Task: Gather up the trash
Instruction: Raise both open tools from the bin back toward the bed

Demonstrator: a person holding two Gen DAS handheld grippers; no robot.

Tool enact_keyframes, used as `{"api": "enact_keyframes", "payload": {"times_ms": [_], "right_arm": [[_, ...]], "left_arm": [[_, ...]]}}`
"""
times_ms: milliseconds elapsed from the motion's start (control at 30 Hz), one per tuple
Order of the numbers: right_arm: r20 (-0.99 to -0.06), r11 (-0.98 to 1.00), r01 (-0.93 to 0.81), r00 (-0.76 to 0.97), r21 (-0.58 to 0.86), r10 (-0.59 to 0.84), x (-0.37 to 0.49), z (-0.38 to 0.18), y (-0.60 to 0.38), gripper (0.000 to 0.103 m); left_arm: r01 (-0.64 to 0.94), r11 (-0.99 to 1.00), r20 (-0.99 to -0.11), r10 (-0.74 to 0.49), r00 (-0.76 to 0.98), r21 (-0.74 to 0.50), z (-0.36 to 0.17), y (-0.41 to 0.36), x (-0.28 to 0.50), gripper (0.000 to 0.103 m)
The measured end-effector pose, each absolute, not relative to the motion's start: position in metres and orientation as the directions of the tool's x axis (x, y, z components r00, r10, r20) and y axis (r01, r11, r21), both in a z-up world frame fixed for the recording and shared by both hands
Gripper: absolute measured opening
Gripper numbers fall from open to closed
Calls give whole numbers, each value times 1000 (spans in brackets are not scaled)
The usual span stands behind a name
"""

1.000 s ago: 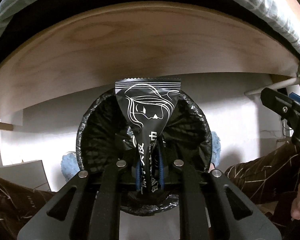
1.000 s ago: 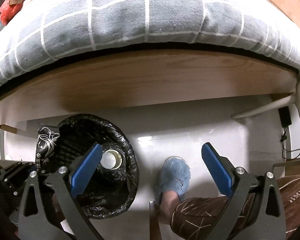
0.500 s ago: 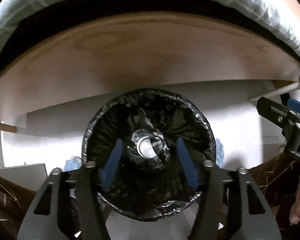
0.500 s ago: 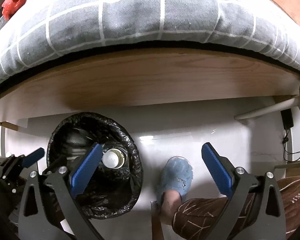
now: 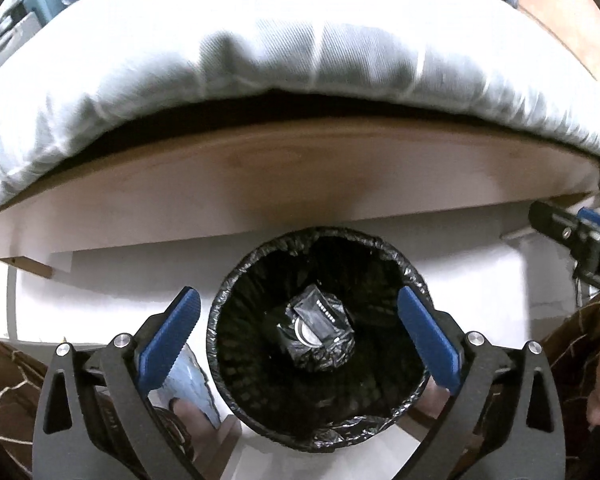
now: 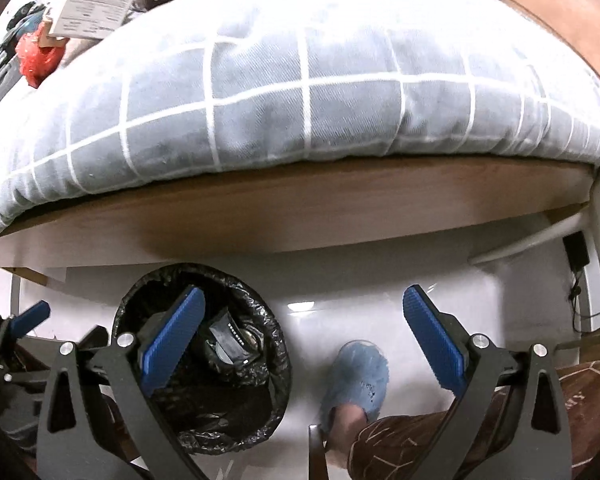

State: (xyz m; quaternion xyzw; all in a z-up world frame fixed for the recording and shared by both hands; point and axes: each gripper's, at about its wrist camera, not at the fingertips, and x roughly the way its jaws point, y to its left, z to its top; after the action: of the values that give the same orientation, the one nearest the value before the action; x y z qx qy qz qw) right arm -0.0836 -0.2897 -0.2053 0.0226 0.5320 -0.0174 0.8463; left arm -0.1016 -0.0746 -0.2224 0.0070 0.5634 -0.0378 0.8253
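A round bin lined with a black bag (image 5: 328, 235) stands on the white floor by the bed. At its bottom lies a black wrapper (image 5: 320, 316) on top of a round metal lid (image 5: 305, 335). My left gripper (image 5: 297, 296) hangs straight above the bin; its jaws are opening wide and nothing is between them. My right gripper (image 6: 304, 294) is open and empty over bare floor, to the right of the bin (image 6: 204, 271). The wrapper (image 6: 230, 340) also shows in the right wrist view. One blue left fingertip (image 6: 32, 314) shows at that view's left edge.
A bed with a grey checked quilt (image 6: 300, 92) and a wooden side board (image 6: 300, 216) overhangs the bin. A person's foot in a blue slipper (image 6: 358, 376) and brown trouser legs (image 6: 480, 432) stand close by. A red bag (image 6: 36, 60) and a paper-labelled box (image 6: 96, 0) lie on the bed.
The left gripper opened from shut on the black wrapper to wide open, and the wrapper dropped into the bin. Both grippers rose, so more of the quilt shows.
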Motion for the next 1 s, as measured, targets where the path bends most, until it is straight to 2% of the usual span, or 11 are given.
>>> {"api": "enact_keyframes", "payload": {"times_ms": [433,1000], "right_arm": [[-849,1000,17,528,-3,-11,-94,-162,-277,96],[-779,1000,-4,627,-14,-8,-96,-103,-271,96]], "left_arm": [[-49,996,-892,-42,451,-71,-165,-49,-112,97],[-3,994,-830,-93,549,-113,-102,-51,-105,97]]}}
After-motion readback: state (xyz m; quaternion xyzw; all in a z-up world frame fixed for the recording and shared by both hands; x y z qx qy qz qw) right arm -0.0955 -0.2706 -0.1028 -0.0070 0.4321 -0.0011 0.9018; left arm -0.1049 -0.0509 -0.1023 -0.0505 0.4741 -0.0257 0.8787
